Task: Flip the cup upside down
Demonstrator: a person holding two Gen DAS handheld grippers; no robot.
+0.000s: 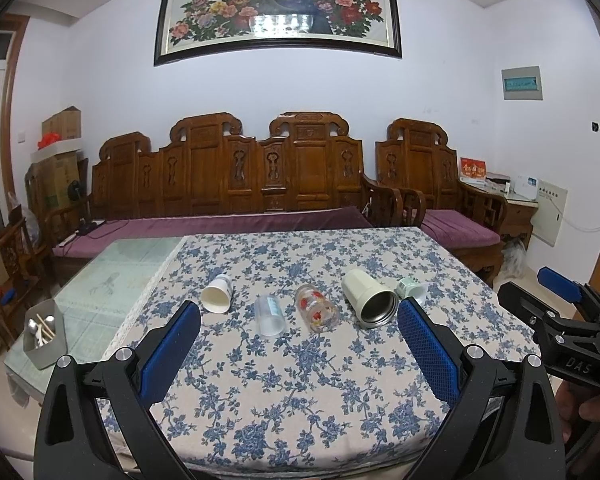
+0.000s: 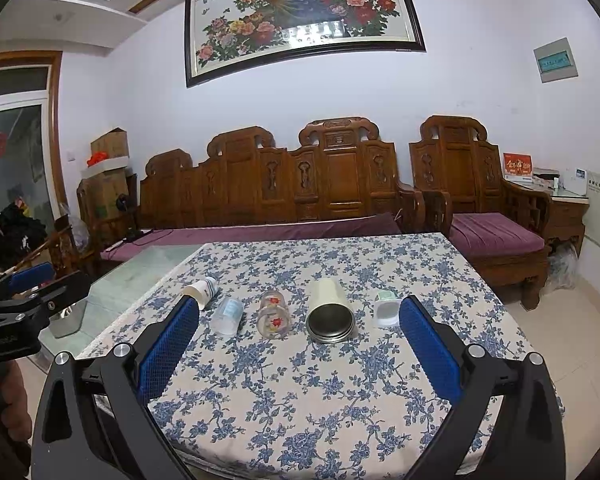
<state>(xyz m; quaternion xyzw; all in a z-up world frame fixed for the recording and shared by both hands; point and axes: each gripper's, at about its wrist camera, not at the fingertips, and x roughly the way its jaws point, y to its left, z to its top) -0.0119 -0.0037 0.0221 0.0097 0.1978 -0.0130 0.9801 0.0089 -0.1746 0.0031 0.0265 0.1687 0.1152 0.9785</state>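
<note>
Several cups lie on their sides in a row on the floral tablecloth (image 1: 300,380): a white paper cup (image 1: 217,294) (image 2: 200,291), a clear plastic cup (image 1: 270,315) (image 2: 229,315), a glass with red flowers (image 1: 317,309) (image 2: 275,317), a cream steel-lined tumbler (image 1: 370,298) (image 2: 330,312) and a small pale green cup (image 1: 411,289) (image 2: 387,312). My left gripper (image 1: 300,320) is open and empty, held short of the row. My right gripper (image 2: 300,316) is open and empty too, also short of the row. Each gripper shows at the edge of the other's view.
A grey holder with spoons and chopsticks (image 1: 46,340) stands on the bare glass tabletop at the left. A carved wooden sofa (image 1: 228,176) and armchair (image 1: 440,184) with purple cushions stand behind the table (image 2: 148,268).
</note>
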